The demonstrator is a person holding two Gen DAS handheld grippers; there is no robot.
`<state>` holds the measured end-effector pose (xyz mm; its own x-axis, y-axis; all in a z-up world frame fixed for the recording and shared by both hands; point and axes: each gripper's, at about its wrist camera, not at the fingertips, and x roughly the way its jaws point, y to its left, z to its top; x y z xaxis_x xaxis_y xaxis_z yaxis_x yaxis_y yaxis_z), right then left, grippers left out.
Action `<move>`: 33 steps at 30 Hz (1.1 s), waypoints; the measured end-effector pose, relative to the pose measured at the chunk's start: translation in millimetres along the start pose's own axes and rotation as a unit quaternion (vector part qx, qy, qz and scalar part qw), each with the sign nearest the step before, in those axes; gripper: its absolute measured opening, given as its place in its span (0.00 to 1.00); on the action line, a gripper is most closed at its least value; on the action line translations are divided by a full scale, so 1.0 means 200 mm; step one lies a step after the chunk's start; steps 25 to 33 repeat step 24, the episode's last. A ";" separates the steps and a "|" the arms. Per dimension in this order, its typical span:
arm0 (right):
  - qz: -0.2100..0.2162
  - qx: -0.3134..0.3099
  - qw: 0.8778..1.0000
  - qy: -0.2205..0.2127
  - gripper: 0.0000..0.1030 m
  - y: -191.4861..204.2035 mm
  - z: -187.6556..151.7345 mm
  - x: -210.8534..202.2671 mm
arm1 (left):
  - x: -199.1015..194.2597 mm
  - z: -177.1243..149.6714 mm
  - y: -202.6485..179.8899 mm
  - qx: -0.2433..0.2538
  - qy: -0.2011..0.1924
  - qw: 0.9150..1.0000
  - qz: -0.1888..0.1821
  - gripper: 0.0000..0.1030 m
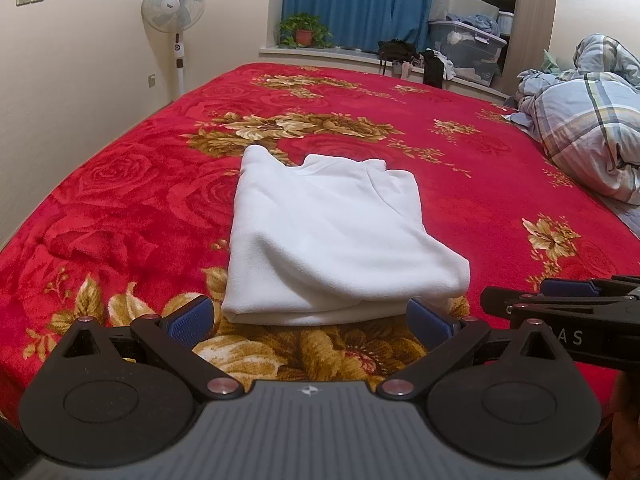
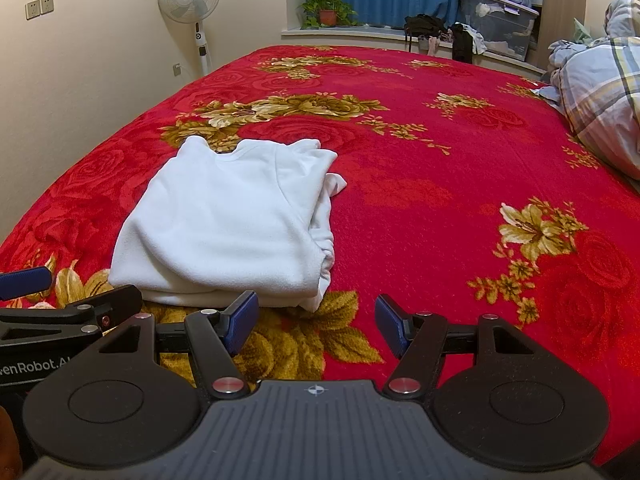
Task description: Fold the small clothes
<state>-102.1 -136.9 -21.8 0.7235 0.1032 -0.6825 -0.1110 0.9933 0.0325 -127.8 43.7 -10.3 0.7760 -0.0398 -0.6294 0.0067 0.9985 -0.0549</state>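
Note:
A white fleece garment (image 1: 328,236) lies folded into a rough rectangle on the red flowered bedspread (image 1: 120,184), its collar at the far end. My left gripper (image 1: 312,320) is open just short of the garment's near edge, with nothing between its blue pads. In the right wrist view the same garment (image 2: 228,224) lies ahead and to the left. My right gripper (image 2: 316,324) is open over bare bedspread (image 2: 440,208), to the right of the garment's near corner and apart from it. Each gripper shows at the edge of the other's view.
A crumpled plaid duvet (image 1: 592,120) is heaped at the bed's right side. Beyond the bed stand a pedestal fan (image 1: 174,12), a potted plant (image 1: 304,30) on the window ledge, blue curtains and plastic storage boxes (image 1: 468,48) with clothes.

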 end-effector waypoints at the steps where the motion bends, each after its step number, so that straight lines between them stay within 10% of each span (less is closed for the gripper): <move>1: 0.000 0.000 1.000 0.000 0.64 0.00 0.00 0.00 | 0.00 0.00 0.00 0.000 0.000 1.000 0.000 0.99; 33: 0.000 0.000 1.000 0.000 0.64 0.00 0.00 0.00 | 0.00 0.01 -0.01 0.003 -0.002 1.000 -0.001 0.99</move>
